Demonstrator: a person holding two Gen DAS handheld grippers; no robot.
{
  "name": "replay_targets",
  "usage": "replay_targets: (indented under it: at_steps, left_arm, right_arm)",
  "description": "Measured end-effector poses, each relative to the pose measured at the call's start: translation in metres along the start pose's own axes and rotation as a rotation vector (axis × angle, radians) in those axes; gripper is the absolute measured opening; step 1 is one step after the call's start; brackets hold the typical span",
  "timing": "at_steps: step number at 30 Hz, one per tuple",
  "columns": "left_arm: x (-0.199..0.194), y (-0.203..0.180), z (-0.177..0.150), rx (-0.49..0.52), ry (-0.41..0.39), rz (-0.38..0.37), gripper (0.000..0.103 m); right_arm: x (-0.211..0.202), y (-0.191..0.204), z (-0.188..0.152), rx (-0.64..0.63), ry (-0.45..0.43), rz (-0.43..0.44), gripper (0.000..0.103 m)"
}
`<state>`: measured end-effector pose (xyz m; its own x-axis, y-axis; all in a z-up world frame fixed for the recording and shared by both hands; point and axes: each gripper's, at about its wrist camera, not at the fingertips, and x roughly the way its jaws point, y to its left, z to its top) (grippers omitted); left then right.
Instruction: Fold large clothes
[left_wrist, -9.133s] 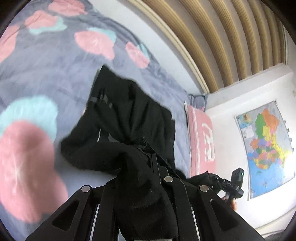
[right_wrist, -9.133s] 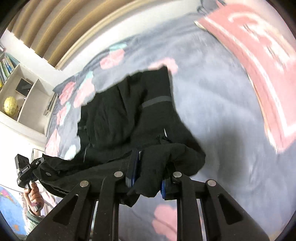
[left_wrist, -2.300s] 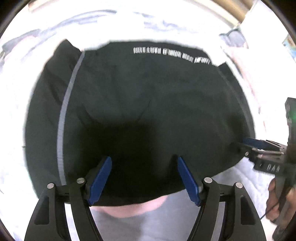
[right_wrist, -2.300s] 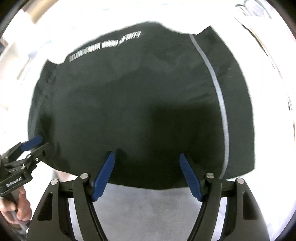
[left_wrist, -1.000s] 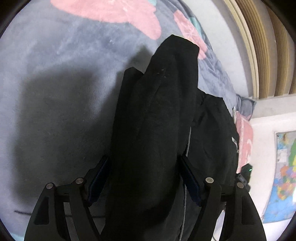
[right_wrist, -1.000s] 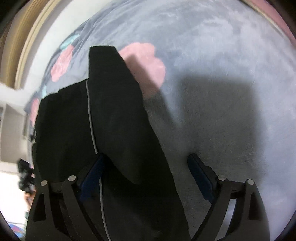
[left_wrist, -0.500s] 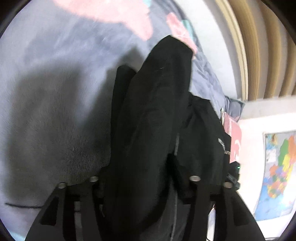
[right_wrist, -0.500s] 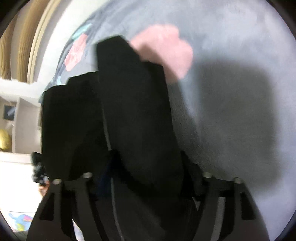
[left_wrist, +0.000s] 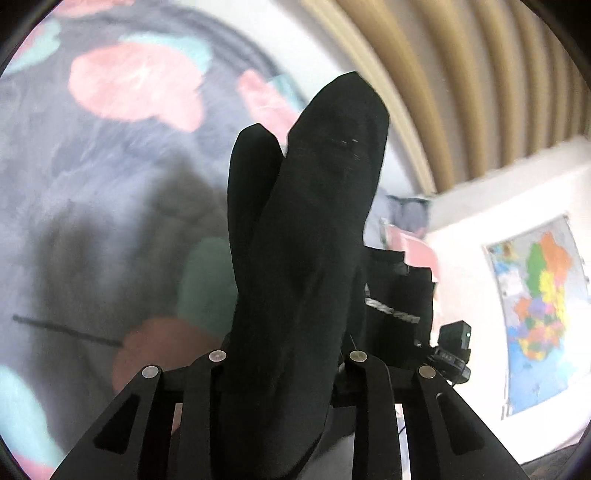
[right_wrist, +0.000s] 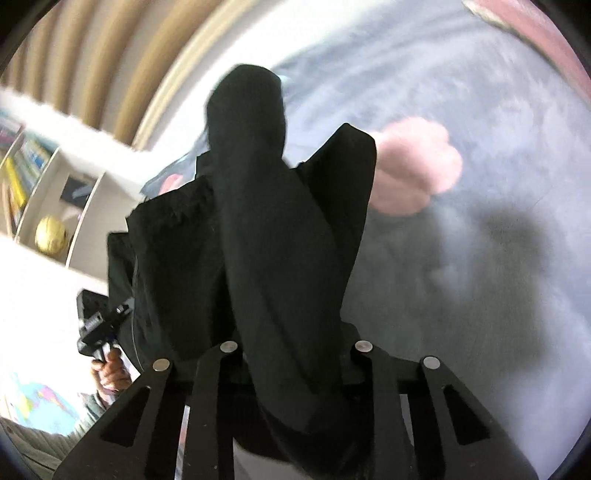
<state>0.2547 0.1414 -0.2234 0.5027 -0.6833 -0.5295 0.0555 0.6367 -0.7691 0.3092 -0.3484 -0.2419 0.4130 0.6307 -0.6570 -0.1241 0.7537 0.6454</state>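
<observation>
Left wrist view: your left tongs (left_wrist: 284, 363) are clamping a thick fold of the large black fabric garment (left_wrist: 306, 236), which is rising straight out from between the fingers and filling the middle of the frame. The blue pads are hidden under the cloth. The garment is hanging above the grey plush bed cover with pink and teal blotches (left_wrist: 92, 192), and a dark shadow is lying on the cover to the left of it. More of the garment, carrying a strip of white lettering, is stretching to the right toward your right tongs (left_wrist: 448, 350), which are partly showing past its far edge. A pink pillow (left_wrist: 413, 243) is lying beyond that edge, a coloured wall map (left_wrist: 535, 306) is hanging on the white wall at right, and curved tan wooden slats (left_wrist: 461, 74) are arching across the top.

Right wrist view: your right tongs (right_wrist: 295, 354) are closed on the same black garment (right_wrist: 266, 229), a heavy fold running up between the fingers and covering the pads. The rest of the cloth is spreading to the left, where your left tongs (right_wrist: 105, 323) are meeting its edge with your left hand (right_wrist: 110, 369) on the handle. The grey bed cover (right_wrist: 480, 240) with a pink blotch is lying below and to the right. A white shelf unit with books and a golden ball (right_wrist: 51, 229) is standing at left.
</observation>
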Motion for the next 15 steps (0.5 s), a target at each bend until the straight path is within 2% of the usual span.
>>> replay_targets:
  at_steps: [5,9,15]
  left_arm:
    - [-0.064,-0.051,-0.043,0.054,-0.058,-0.02,0.029]
    - [-0.112,-0.059,-0.074,0.065,-0.073,-0.036,0.029]
    - [-0.123,-0.051,-0.138,0.029,-0.018,-0.021,0.029]
  right_arm:
    - [-0.052,0.049,-0.046,-0.06,-0.024,-0.001,0.03]
    - [-0.09,0.077,-0.085,-0.073,-0.018,-0.008,0.03]
    - [-0.128,0.073,-0.145,-0.045,0.048,-0.062,0.03]
